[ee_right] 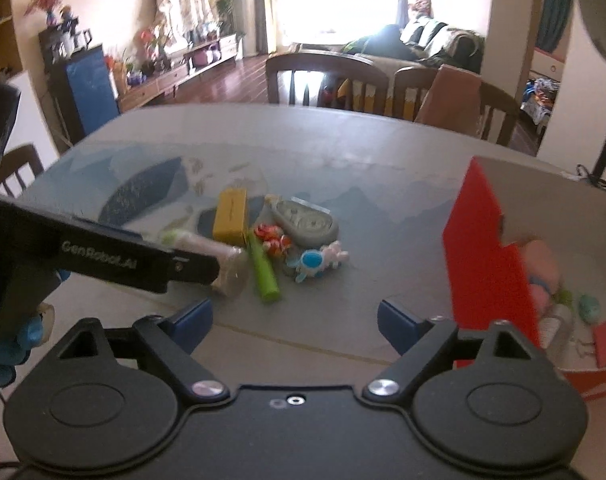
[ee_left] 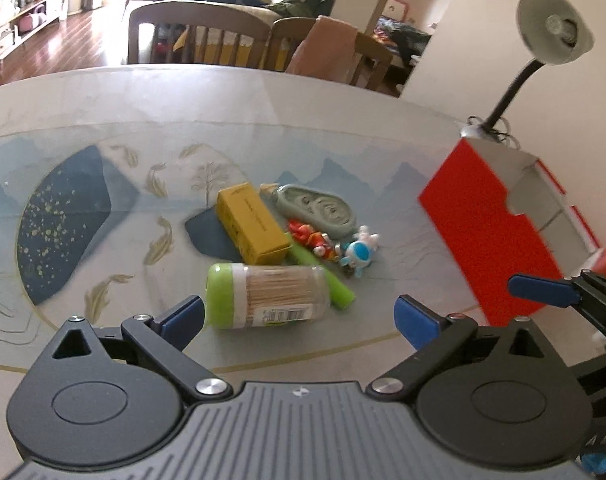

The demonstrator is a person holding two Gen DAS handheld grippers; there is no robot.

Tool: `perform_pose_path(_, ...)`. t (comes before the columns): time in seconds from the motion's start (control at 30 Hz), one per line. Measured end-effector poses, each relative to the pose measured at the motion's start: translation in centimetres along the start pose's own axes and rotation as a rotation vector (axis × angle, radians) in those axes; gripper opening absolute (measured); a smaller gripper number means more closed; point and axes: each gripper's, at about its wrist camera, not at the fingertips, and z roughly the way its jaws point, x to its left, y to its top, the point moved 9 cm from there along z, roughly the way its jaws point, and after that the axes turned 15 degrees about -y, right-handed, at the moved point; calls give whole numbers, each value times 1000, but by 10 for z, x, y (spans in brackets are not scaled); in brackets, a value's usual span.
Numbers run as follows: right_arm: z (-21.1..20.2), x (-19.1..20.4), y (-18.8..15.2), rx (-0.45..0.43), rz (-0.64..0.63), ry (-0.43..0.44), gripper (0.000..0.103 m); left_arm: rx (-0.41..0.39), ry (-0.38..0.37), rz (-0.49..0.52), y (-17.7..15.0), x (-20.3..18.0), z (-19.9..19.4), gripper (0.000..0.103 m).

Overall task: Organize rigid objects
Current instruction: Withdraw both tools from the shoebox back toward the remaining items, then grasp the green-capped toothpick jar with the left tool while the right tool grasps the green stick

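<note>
A toothpick jar with a green lid (ee_left: 265, 295) lies on its side just ahead of my open left gripper (ee_left: 299, 320), between its fingers but untouched. Behind it lie a yellow box (ee_left: 251, 222), a green stick (ee_left: 323, 276), a grey-green oval case (ee_left: 319, 210), a red toy (ee_left: 313, 240) and a blue-white figure (ee_left: 359, 254). My right gripper (ee_right: 295, 322) is open and empty over bare table, with the same pile (ee_right: 263, 236) ahead. A red-walled box (ee_right: 487, 256) at the right holds several small items (ee_right: 559, 300).
The red box (ee_left: 479, 224) stands at the table's right, with a gooseneck lamp (ee_left: 551, 28) behind it. Chairs (ee_left: 199, 36) line the far table edge. The left gripper's arm (ee_right: 115, 256) crosses the left of the right wrist view.
</note>
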Motion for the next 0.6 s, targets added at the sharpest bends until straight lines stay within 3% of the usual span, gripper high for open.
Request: perform_pose_path(0.6, 66, 28, -11, 32, -88, 72, 58, -31, 110, -11, -3, 23, 40, 102)
